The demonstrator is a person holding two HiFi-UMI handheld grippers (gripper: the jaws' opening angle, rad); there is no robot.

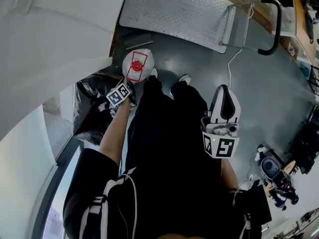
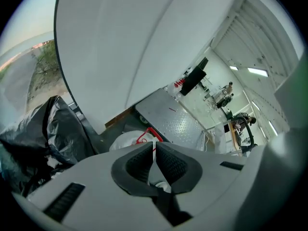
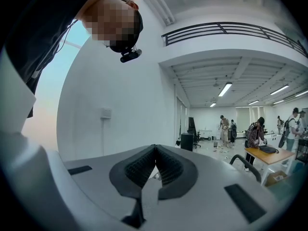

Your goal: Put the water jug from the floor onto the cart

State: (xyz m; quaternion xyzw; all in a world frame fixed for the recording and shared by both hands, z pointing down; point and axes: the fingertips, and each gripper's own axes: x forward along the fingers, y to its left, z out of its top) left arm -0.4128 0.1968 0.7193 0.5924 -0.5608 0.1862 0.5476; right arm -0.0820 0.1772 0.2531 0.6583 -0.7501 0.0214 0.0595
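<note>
Hovering above the white, red-handled plastic water jug point(image 1: 138, 65) on the floor point(image 1: 259, 88) beside the steel platform cart point(image 1: 174, 9), the left gripper point(image 2: 155, 146) (shut, empty, like the right gripper point(image 3: 155, 149)) likely needed opening first.

Black short-sleeved top point(image 1: 164, 183), white trim point(image 1: 94, 213), pale grey left gripper point(image 2: 154, 147), right gripper point(image 3: 155, 150), black ribbed pads point(image 3: 139, 170), black-and-white marker cubes point(image 1: 220, 147).

I am looking into a big open hall, most like a lab or workshop floor. A wide grey floor point(image 1: 259, 83) is stretching away under strip lights point(image 3: 224, 89), and a railed balcony point(image 3: 226, 28) is running overhead. Several people point(image 3: 224, 129) are standing about near a wooden counter point(image 3: 274, 154) and an office chair point(image 3: 192, 128). A steel platform cart point(image 1: 179, 9) is sitting by a tall white wall point(image 3: 130, 95).
</note>
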